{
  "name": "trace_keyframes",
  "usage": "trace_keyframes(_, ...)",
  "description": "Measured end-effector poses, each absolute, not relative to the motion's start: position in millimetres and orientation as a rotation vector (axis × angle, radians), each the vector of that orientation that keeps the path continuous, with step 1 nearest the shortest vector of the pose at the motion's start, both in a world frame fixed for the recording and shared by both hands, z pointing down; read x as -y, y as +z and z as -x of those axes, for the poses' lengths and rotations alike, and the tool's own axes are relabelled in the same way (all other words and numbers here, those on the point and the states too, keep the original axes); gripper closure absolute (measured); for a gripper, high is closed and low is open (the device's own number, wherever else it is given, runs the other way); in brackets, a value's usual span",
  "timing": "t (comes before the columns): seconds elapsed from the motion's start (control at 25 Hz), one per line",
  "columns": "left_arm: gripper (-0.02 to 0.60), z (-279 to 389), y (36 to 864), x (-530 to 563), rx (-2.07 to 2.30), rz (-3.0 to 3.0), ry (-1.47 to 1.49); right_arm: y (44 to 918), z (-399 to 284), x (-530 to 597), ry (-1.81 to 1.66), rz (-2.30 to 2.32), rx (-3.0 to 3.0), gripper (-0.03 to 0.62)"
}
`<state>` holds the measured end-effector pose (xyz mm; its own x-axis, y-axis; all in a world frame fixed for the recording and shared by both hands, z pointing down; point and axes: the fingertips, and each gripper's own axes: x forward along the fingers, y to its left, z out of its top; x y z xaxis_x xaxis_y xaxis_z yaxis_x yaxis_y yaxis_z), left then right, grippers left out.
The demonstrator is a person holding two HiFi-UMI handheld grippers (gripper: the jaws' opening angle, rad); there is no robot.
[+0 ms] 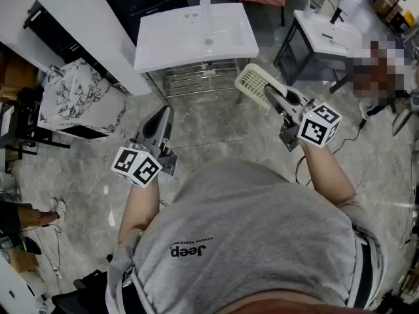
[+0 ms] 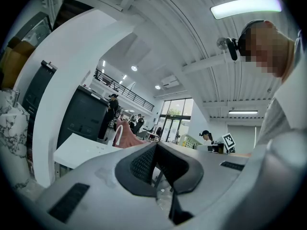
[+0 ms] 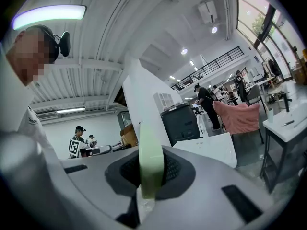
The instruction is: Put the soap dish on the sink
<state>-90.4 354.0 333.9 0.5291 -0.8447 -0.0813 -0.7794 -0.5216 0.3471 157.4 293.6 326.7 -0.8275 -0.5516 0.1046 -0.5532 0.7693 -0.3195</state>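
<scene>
A pale green slotted soap dish (image 1: pixel 254 82) hangs in the air, and my right gripper (image 1: pixel 270 91) is shut on its near edge. In the right gripper view the soap dish (image 3: pixel 151 157) stands edge-on between the pads of that gripper (image 3: pixel 149 171). The white sink (image 1: pixel 196 34) with its tap stands a short way ahead and to the left of the dish, and it also shows as the sink (image 3: pixel 208 152) beyond the jaws. My left gripper (image 1: pixel 165 113) hovers lower left of the sink, shut with nothing in it. Its jaws (image 2: pixel 156 150) meet at the tips, with the sink (image 2: pixel 79 150) behind them.
A metal rack (image 1: pixel 196 77) sits under the sink. A second washstand (image 1: pixel 327 31) is at the right, a marble-patterned cabinet (image 1: pixel 75 100) and a white panel (image 1: pixel 65 25) at the left. Cables lie on the grey floor (image 1: pixel 216 129). Other people stand far behind.
</scene>
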Motion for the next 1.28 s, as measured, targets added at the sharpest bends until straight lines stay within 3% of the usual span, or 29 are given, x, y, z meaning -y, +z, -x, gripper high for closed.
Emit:
trace_keyframes(0.64, 0.569, -26, 327, -336, 1.372, -2.493, -0.392, 314, -267, -282, 0.525, -0.821, 2.967, 0.522)
trace_keyframes(1.28, 0.569, 2, 358, -235, 1.261, -2.498, -0.383, 352, -245, -204, 0.609, -0.888, 2.910, 0.522)
